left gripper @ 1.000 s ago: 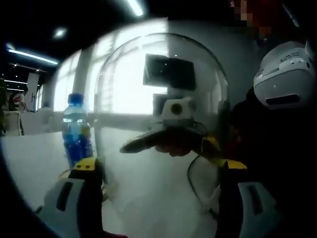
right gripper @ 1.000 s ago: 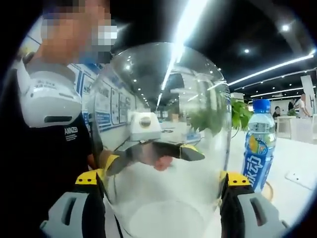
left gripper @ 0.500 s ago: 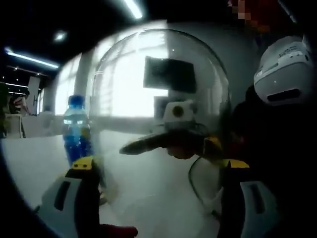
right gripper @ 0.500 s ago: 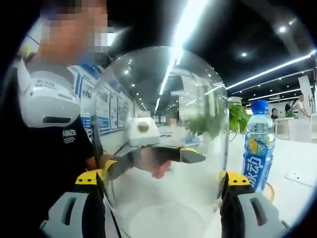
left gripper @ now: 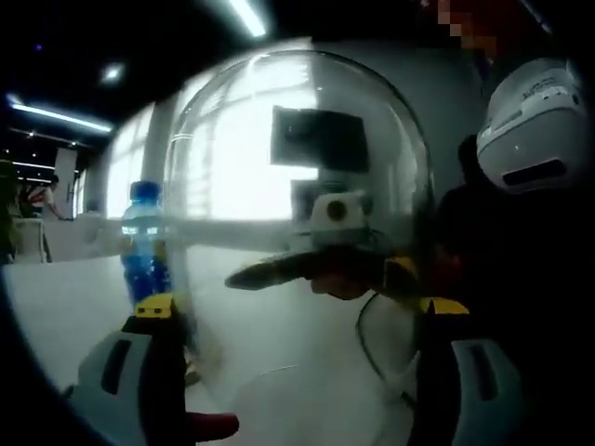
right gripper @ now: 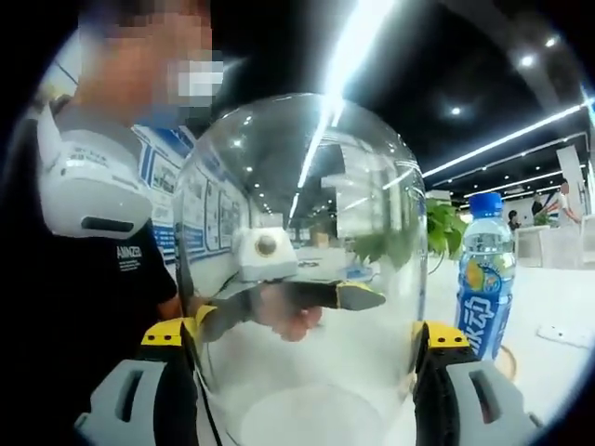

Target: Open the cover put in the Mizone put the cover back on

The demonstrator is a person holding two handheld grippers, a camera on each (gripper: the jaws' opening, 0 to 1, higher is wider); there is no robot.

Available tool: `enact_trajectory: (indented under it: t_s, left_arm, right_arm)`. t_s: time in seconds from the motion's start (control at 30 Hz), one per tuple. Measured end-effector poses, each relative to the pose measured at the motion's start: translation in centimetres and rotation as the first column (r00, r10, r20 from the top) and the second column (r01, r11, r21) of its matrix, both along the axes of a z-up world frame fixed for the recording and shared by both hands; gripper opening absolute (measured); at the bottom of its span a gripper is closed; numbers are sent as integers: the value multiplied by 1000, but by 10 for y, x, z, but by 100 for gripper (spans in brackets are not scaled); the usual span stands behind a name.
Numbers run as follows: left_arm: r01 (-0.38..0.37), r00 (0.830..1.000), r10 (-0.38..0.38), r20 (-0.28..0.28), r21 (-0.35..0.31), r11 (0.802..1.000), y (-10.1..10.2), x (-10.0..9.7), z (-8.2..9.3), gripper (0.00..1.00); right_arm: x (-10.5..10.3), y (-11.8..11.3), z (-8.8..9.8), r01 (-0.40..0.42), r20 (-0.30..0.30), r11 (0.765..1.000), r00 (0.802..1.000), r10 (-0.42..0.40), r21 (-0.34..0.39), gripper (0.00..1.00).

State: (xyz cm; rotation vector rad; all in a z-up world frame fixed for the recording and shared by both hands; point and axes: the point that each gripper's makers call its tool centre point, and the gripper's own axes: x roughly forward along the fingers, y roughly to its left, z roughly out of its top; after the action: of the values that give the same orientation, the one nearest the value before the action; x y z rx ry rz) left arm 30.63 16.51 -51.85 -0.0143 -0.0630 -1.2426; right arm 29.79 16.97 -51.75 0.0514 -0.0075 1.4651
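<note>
While both tools [left gripper: 296,321] [right gripper: 302,339] clasp the clear dome cover [right gripper: 302,260] (lifted), Mizone bottle [right gripper: 485,279] stands beside it.

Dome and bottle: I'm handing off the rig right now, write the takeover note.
Left gripper: jaws on either side of the glass dome, apparently gripping it.
Right gripper: the same from the opposite side of the dome; each gripper shows through the glass in the other's view.
Bottle: upright on the white table, outside the dome and beside it, cap on. In the left gripper view it stands left of the dome.
Done: dome is held by both grippers; whether it is clear of its base cannot be told.
Left: set the dome aside, put the bottle in, put the dome back on.
</note>
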Motion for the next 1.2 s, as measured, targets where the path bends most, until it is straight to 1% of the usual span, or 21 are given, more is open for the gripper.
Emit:
enact_trajectory:
  t_s: [0.17, 0.3, 0.5, 0.67, 0.77, 0.9, 1.13, 1.2]
  left_arm:
    - [4, 1000, -4, -2, -1, 1000, 2, 3, 0, 86]
    - [4, 1000, -4, -7, 7, 1000, 2, 5, 0, 86]
    - [-10, 1000, 10, -9, -12, 1000, 3, 6, 1, 86]
    - [-31, 999, 31, 8, -40, 999, 4, 9, 3, 84]
    - [-56, 998, 57, 29, -41, 998, 5, 12, 6, 82]
    - [-52, 998, 54, 36, -44, 998, 5, 12, 5, 82]
    - [-34, 999, 35, 19, -55, 998, 3, 12, 4, 84]
    - [-37, 999, 39, 28, -57, 998, 3, 11, 4, 84]
  right_arm:
    - [1, 1, 1, 8, 1, 1000, 1000, -8, 25, 90]
    - [2, 1, 1, 10, 1, 1000, 1000, -10, 26, 90]
    - [3, -1, 0, 17, -1, 1000, 1000, -17, 24, 90]
    - [8, -4, 0, 39, -1, 999, 999, -39, 23, 90]
    - [12, -7, -1, 55, 0, 998, 998, -55, 29, 90]
    - [12, -7, -1, 56, 4, 997, 998, -57, 44, 90]
    - [12, -8, -1, 60, 2, 997, 998, -60, 41, 90]
    - [12, -8, -1, 58, 2, 997, 998, -58, 42, 90]
